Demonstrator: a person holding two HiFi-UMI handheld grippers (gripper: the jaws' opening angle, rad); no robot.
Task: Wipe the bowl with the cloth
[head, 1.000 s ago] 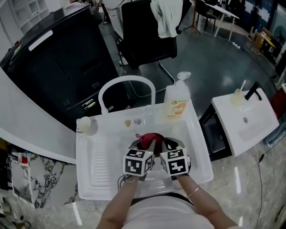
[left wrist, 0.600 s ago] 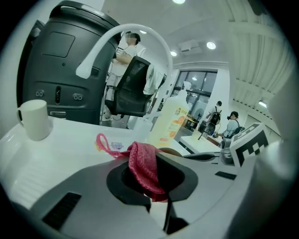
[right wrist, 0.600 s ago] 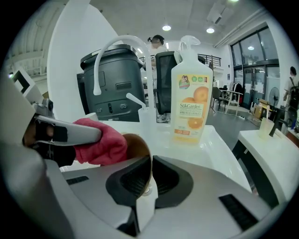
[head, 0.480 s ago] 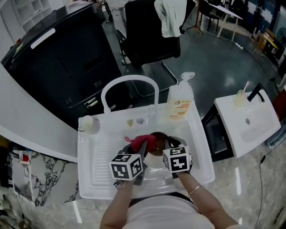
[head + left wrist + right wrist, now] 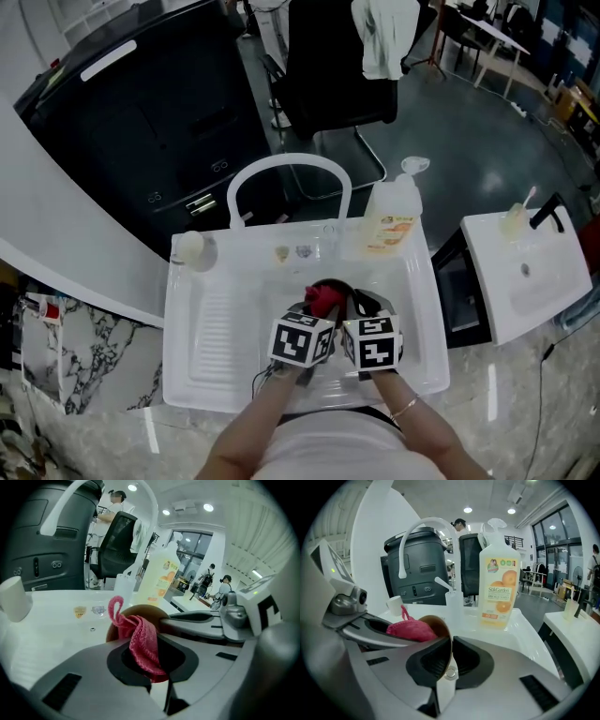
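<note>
A small brown bowl (image 5: 343, 298) is held on edge over the white sink basin (image 5: 412, 309). My right gripper (image 5: 449, 660) is shut on the bowl (image 5: 437, 629), its rim pinched between the jaws. My left gripper (image 5: 154, 667) is shut on a pink-red knitted cloth (image 5: 143, 641), which is pressed into the bowl's hollow (image 5: 143, 612). In the right gripper view the cloth (image 5: 410, 630) fills the bowl from the left. Seen from the head, both grippers sit side by side, the left (image 5: 314, 314) and the right (image 5: 361, 309), with the cloth (image 5: 323, 295) showing between them.
An orange-label detergent bottle (image 5: 394, 220) and a small clear cup (image 5: 453, 602) stand on the sink's back ledge. A white arched faucet (image 5: 289, 173) rises behind. A white cup (image 5: 190, 248) sits at the back left. A ribbed drainboard (image 5: 216, 328) lies left; a second sink (image 5: 525, 272) stands right.
Half a second ago my left gripper had drawn back to the left with the cloth; now it is beside the right gripper again, with the cloth in the bowl. The right gripper has kept still.
</note>
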